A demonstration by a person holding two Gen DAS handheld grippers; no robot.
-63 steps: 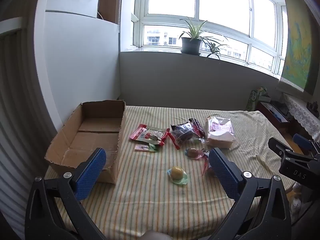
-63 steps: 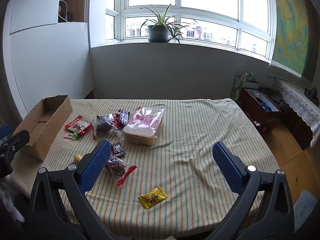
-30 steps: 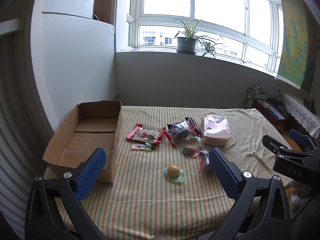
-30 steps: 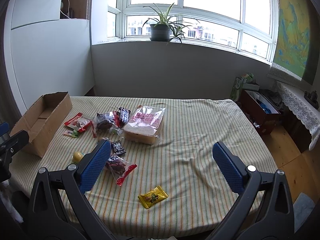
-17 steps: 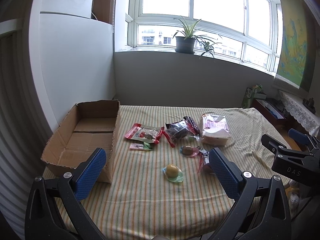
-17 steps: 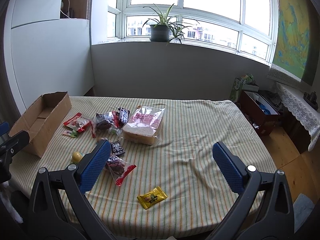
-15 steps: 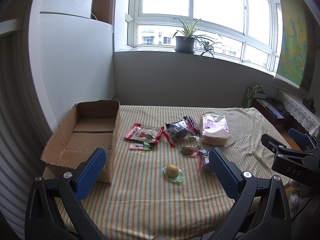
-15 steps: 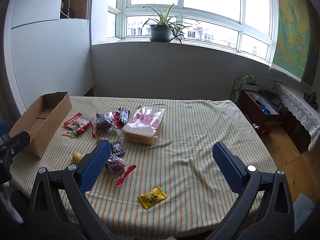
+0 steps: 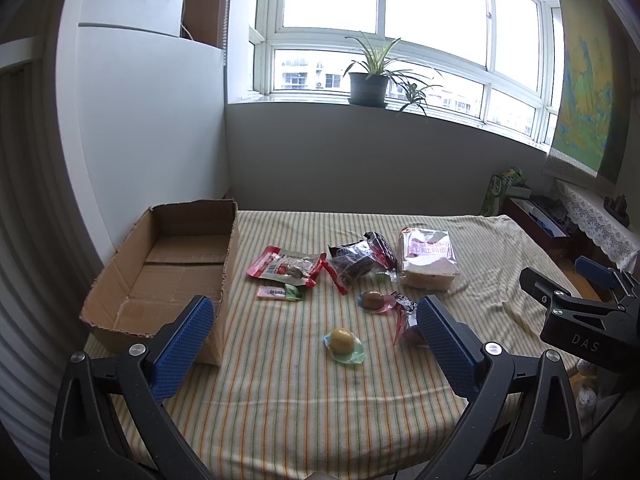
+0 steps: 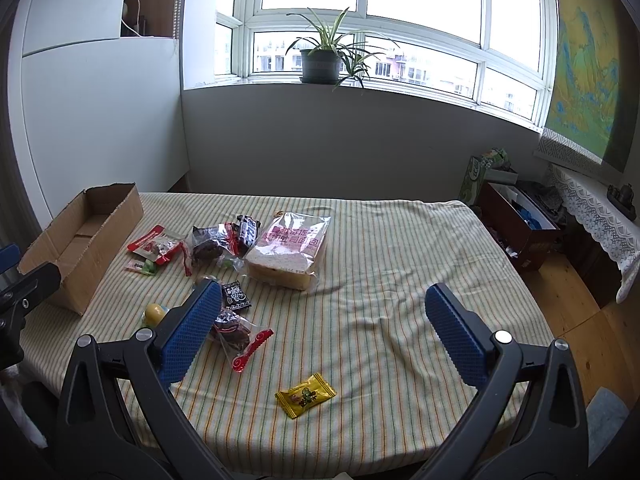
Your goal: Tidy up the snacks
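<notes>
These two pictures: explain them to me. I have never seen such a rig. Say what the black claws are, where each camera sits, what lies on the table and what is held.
The claws are two hand-held grippers, worked by a person, no robot arm. Each carries a camera looking along its blue-padded fingers. One picture is from the left gripper, the other from the right gripper. Both are open and hold nothing. On the striped cloth lie a cardboard box with nothing visible inside, a bread bag, several small snack packs and a yellow candy.
</notes>
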